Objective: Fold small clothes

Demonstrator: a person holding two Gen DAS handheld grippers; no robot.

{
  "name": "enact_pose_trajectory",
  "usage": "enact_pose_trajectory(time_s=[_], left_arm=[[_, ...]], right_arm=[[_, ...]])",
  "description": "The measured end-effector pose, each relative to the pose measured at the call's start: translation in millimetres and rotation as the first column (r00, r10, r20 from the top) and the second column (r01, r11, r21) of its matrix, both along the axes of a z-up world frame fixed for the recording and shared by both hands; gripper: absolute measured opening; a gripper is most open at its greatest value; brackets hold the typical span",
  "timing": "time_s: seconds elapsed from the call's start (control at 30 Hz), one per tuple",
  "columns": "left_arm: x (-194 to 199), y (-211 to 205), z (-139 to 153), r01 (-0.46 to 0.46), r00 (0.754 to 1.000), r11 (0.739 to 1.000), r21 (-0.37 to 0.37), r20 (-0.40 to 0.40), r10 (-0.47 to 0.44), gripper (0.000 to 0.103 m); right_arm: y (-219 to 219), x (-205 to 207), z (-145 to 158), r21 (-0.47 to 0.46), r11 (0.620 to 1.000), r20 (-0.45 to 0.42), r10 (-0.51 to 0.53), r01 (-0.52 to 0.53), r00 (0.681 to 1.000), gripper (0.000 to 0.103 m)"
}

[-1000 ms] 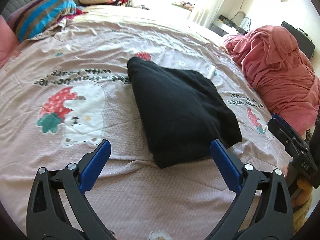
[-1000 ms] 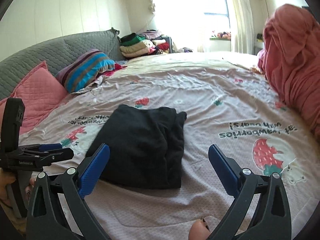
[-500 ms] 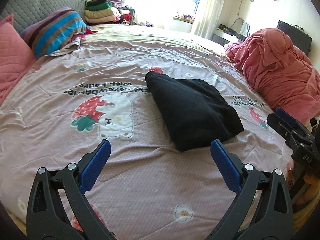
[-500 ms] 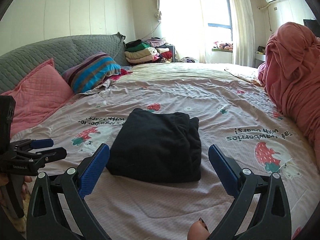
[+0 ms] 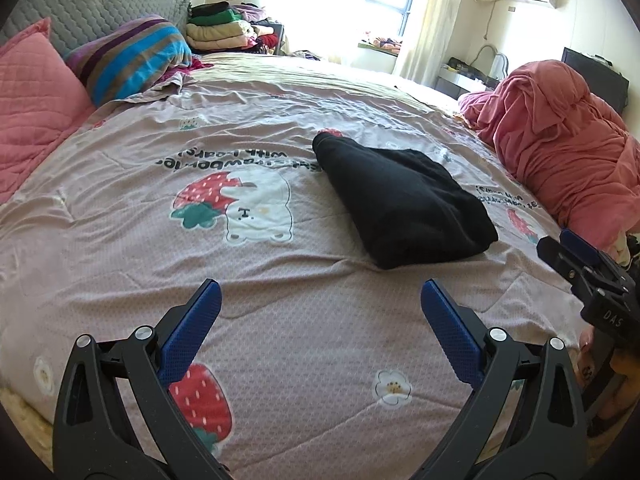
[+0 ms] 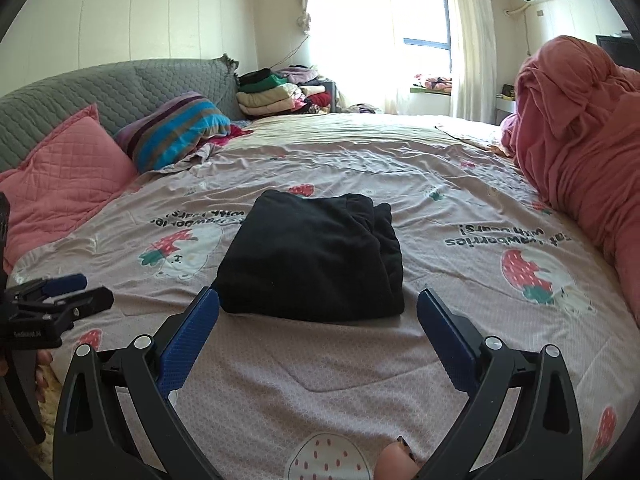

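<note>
A black garment (image 5: 404, 204) lies folded into a compact rectangle on the pink strawberry-print bedspread (image 5: 120, 240); it also shows in the right wrist view (image 6: 316, 256). My left gripper (image 5: 320, 300) is open and empty, held above the bedspread short of the garment and to its left. My right gripper (image 6: 318, 306) is open and empty, just in front of the garment's near edge. Each gripper shows at the edge of the other's view, the right one (image 5: 580, 264) and the left one (image 6: 60, 296).
A heap of red-pink clothes (image 5: 560, 140) lies at the right of the bed. A pink pillow (image 6: 60, 184) and a striped pillow (image 6: 176, 132) lean on the grey headboard (image 6: 120, 88). Folded clothes (image 6: 280, 92) are stacked at the far end.
Both grippers have drawn back and up from the folded black garment, which stays put on the bed. Both remain open.
</note>
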State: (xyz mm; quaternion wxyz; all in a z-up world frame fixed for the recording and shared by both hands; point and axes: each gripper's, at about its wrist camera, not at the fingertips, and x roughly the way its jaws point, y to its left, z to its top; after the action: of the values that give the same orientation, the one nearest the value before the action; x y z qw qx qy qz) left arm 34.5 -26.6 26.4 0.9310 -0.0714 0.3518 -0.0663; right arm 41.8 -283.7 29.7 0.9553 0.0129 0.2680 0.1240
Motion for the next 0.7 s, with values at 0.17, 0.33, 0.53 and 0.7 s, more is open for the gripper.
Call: enact_pose_trajectory(time_s=[0.17, 0.33, 0.53, 0.7], left_arm=[[-5, -7, -7, 0.01, 1.0, 1.0, 0.013, 0.007, -0.01, 0.093], [-5, -15, -20, 0.032, 0.999, 0.999, 0.034, -0.019, -0.031, 0.094], [-2, -17, -29, 0.037, 0.998, 0.999, 0.033, -0.043, -0.036, 0.094], [0, -13, -33, 0.019, 0.998, 1.0, 0.017, -0.054, -0.018, 0.094]], right_arm=[[-3, -9, -9, 0.006, 0.999, 0.021, -0.043, 0.042, 0.999, 0.098], [-5, -11, -26, 0.017, 0.997, -0.034, -0.072, 0.073, 0.997, 0.098], [-1, -12, -46, -0.016, 0.995, -0.09, -0.101, 0.1, 0.991, 0.098], [-1, -7, -57, -0.034, 0.993, -0.113, -0.113, 0.109, 0.987, 0.098]])
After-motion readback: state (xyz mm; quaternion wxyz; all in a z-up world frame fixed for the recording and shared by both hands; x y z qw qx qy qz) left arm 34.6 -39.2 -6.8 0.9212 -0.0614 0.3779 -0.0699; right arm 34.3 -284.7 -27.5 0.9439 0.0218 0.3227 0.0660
